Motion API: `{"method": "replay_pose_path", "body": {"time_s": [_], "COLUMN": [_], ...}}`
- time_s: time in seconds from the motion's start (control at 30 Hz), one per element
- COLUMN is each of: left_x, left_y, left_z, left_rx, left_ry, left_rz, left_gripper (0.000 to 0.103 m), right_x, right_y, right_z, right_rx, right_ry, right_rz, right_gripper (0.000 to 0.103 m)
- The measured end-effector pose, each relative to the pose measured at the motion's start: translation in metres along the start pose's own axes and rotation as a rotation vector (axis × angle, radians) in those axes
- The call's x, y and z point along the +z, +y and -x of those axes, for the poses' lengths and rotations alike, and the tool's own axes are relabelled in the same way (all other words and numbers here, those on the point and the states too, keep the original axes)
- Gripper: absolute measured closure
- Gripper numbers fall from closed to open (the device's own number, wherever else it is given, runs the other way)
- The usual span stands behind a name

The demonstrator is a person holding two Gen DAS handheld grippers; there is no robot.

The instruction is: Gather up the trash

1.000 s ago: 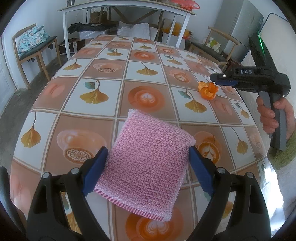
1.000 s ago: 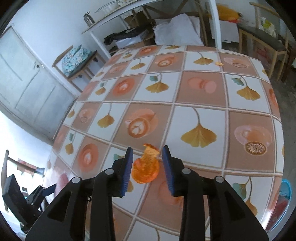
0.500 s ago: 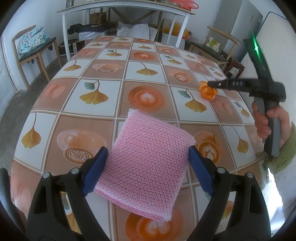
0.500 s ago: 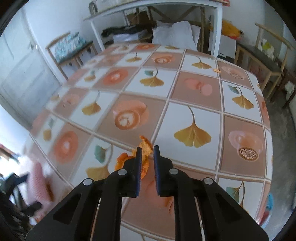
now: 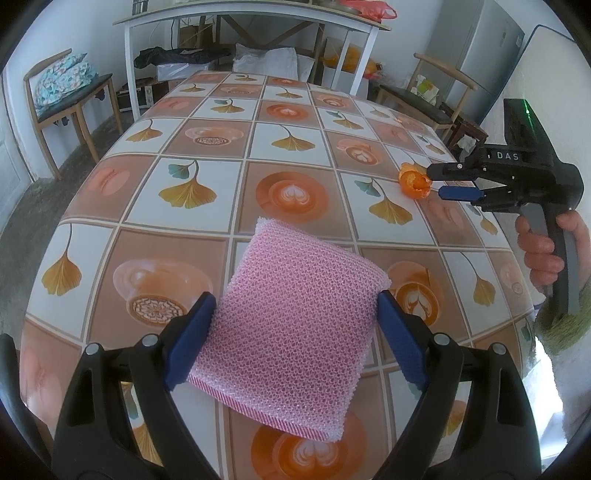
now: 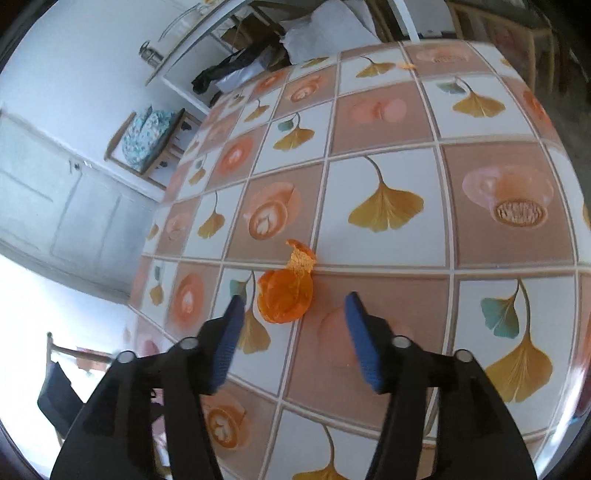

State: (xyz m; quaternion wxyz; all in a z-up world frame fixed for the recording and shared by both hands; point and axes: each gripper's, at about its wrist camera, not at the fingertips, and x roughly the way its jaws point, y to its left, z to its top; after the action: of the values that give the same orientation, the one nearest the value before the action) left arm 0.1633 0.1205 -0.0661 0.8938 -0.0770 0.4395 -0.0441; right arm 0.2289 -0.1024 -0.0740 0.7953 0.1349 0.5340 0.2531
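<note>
A curled orange peel [image 6: 284,295] lies on the tiled tablecloth [image 6: 384,206]. My right gripper [image 6: 294,297] hangs just above it with its jaws opening; the peel sits partly between the blue fingertips, nearer the left one, and neither pad presses on it. In the left wrist view the same peel [image 5: 413,181] shows at the tips of the right gripper [image 5: 436,181], which a hand holds at the right edge. My left gripper [image 5: 295,295] is closed on a pink mesh sponge [image 5: 303,321], its pads against both sides.
A tiny orange scrap [image 6: 406,65] lies near the table's far edge. Around the table [image 5: 184,122] stand a wooden chair with a patterned cushion [image 5: 62,85], a white side table [image 5: 251,18] with bags beneath, and another chair [image 5: 424,96].
The right gripper's jaws, nearly shut at the peel half a second ago, now stand wide apart, and its view has rolled. The peel rests on the table. The left gripper and sponge have not moved.
</note>
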Motion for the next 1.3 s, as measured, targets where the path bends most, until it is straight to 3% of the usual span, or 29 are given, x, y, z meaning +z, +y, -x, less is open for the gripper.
{"method": "replay_pose_path", "body": {"time_s": [0.07, 0.23, 0.4, 0.6, 0.7, 1.03, 1.3], "left_x": [0.000, 0.000, 0.000, 0.000, 0.000, -0.001, -0.002], "left_y": [0.000, 0.001, 0.001, 0.001, 0.001, 0.003, -0.003], "left_z": [0.000, 0.000, 0.000, 0.000, 0.000, 0.004, 0.020], "left_rx": [0.001, -0.001, 0.001, -0.001, -0.001, 0.002, 0.012], "left_ry": [-0.001, -0.002, -0.001, -0.001, -0.004, -0.016, -0.034], "left_rz": [0.000, 0.004, -0.001, 0.005, 0.007, 0.027, 0.022], "left_gripper": [0.019, 0.019, 0.019, 0.019, 0.019, 0.022, 0.023], "right_x": [0.000, -0.006, -0.009, -0.012, -0.013, -0.026, -0.044], "right_y": [0.016, 0.051, 0.053, 0.048, 0.050, 0.066, 0.063], "right_z": [-0.005, -0.025, -0.038, -0.032, -0.027, -0.006, 0.048], "right_rx": [-0.054, -0.254, -0.317, -0.340, -0.342, -0.361, -0.305], "right_ry": [-0.008, -0.045, -0.064, -0.095, -0.119, -0.177, -0.242], "right_rz": [0.074, 0.269, 0.294, 0.305, 0.312, 0.396, 0.359], "right_gripper": [0.036, 0.035, 0.036, 0.067, 0.078, 0.084, 0.085]}}
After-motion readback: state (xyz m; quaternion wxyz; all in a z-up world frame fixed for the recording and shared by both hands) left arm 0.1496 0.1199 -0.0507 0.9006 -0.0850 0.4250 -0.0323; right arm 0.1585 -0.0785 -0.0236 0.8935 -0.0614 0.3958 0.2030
